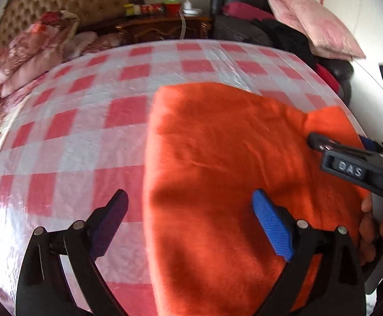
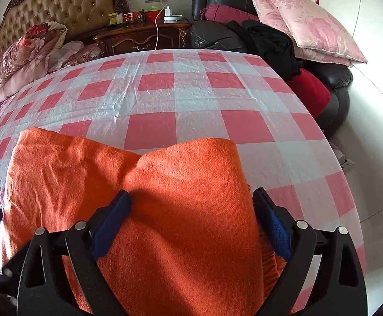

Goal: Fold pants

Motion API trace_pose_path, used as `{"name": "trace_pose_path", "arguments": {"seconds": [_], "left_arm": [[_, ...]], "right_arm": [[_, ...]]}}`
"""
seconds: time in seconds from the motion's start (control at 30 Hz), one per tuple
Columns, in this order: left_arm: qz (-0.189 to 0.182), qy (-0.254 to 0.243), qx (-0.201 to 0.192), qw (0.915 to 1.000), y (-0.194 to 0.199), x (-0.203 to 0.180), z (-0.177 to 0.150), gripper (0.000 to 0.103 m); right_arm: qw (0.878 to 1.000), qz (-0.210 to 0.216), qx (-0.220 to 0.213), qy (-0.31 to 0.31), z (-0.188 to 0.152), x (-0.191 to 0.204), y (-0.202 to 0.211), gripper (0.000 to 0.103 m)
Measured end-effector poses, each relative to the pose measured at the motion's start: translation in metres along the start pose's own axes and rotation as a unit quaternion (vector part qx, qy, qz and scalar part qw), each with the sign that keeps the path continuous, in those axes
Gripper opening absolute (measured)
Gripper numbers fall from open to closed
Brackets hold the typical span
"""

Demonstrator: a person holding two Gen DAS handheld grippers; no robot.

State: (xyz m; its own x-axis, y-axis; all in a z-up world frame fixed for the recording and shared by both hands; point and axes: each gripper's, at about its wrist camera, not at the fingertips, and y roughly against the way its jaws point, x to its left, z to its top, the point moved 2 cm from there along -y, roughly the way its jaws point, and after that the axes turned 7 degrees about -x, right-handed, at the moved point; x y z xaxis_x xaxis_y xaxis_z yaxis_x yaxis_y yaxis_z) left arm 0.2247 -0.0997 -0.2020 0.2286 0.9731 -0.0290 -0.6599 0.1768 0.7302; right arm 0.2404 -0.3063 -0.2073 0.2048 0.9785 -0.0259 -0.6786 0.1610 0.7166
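Orange pants (image 1: 217,144) lie folded on a table under a red-and-white checked cover (image 1: 86,105). My left gripper (image 1: 191,208) is open and straddles their left edge: its right pad is over the fabric, its left pad over the cover. At the right side of that view, my right gripper (image 1: 341,142) rests low on the pants' far right corner, with a hand behind it. In the right wrist view the pants (image 2: 73,163) fill the foreground. My right gripper (image 2: 191,197) stands open with the right fold between its wide-spread fingers.
The checked cover (image 2: 191,84) runs on beyond the pants to the table's far edge. Behind it stand a bed with a tufted headboard (image 2: 67,2), a floral quilt (image 2: 25,55), a wooden nightstand (image 2: 141,36) and a black sofa (image 2: 217,34) with pink pillows (image 2: 310,29) and dark clothes.
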Motion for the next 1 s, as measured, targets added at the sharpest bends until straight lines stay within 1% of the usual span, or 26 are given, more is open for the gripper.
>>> {"name": "trace_pose_path", "arguments": {"seconds": [0.07,0.1,0.13,0.17,0.2,0.23,0.27,0.3,0.33,0.37,0.4,0.43,0.53,0.6,0.67,0.8,0.87,0.93,1.0], "left_arm": [[-0.01,0.032,0.015,0.9993,0.003,0.013,-0.005,0.093],[-0.016,0.05,0.029,0.9982,0.003,0.02,-0.009,0.087],[-0.032,0.067,0.04,0.9964,0.002,0.023,-0.014,0.08],[-0.05,0.081,0.046,0.9944,0.003,0.025,-0.017,0.079],[-0.057,0.078,0.044,0.9944,0.006,0.024,-0.019,0.073],[-0.061,0.07,0.046,0.9946,0.006,0.022,-0.02,0.067],[-0.069,0.067,0.046,0.9943,0.006,0.019,-0.02,0.061],[-0.075,0.066,0.046,0.9939,0.005,0.016,-0.02,0.052],[-0.074,0.059,0.044,0.9945,0.005,0.012,-0.02,0.046],[-0.073,0.049,0.041,0.9953,0.004,0.007,-0.019,0.042],[-0.076,0.042,0.039,0.9955,0.003,0.003,-0.018,0.036],[-0.076,0.038,0.036,0.9957,0.001,-0.001,-0.016,0.034],[-0.079,0.025,0.03,0.9961,-0.009,-0.013,-0.005,0.031],[-0.081,0.022,0.032,0.9959,-0.016,-0.025,0.003,0.03],[-0.087,0.012,0.033,0.9956,-0.019,-0.044,0.009,0.03],[-0.106,-0.008,0.034,0.9938,-0.022,-0.086,0.009,0.031],[-0.103,-0.011,0.027,0.9942,-0.022,-0.099,0.008,0.034],[-0.089,-0.002,0.013,0.996,-0.017,-0.1,0.007,0.052],[-0.067,-0.005,-0.006,0.9977,-0.007,-0.098,0.006,0.054]], "right_arm": [[1.0,-0.01,0.007,-0.001,0.001,-0.004,0.011,0.09],[1.0,-0.011,0.003,-0.007,0.001,-0.008,0.02,0.09],[1.0,-0.004,-0.006,-0.018,-0.001,-0.015,0.035,0.09],[1.0,-0.008,-0.006,-0.025,-0.004,-0.022,0.043,0.09],[0.999,-0.009,-0.006,-0.033,-0.009,-0.03,0.051,0.09],[0.999,-0.002,0.002,-0.042,-0.014,-0.037,0.055,0.086],[0.998,0.013,0.024,-0.053,-0.022,-0.047,0.053,0.081],[0.997,0.023,0.044,-0.062,-0.029,-0.055,0.049,0.069],[0.996,0.029,0.056,-0.068,-0.034,-0.06,0.046,0.056],[0.993,0.055,0.068,-0.078,-0.04,-0.065,0.04,0.052],[0.992,0.074,0.068,-0.081,-0.043,-0.067,0.039,0.048],[0.992,0.079,0.062,-0.076,-0.042,-0.069,0.04,0.045],[0.994,0.07,0.049,-0.065,-0.039,-0.07,0.041,0.042],[0.995,0.063,0.042,-0.068,-0.035,-0.079,0.036,0.04],[0.996,0.047,0.037,-0.063,-0.029,-0.09,0.034,0.037],[0.998,0.006,0.031,-0.06,-0.022,-0.125,0.03,0.037],[0.998,-0.005,0.026,-0.059,-0.02,-0.141,0.027,0.038],[0.999,-0.01,0.021,-0.047,-0.02,-0.15,0.026,0.039],[0.999,-0.014,0.019,-0.043,-0.022,-0.151,0.032,0.039]]}}
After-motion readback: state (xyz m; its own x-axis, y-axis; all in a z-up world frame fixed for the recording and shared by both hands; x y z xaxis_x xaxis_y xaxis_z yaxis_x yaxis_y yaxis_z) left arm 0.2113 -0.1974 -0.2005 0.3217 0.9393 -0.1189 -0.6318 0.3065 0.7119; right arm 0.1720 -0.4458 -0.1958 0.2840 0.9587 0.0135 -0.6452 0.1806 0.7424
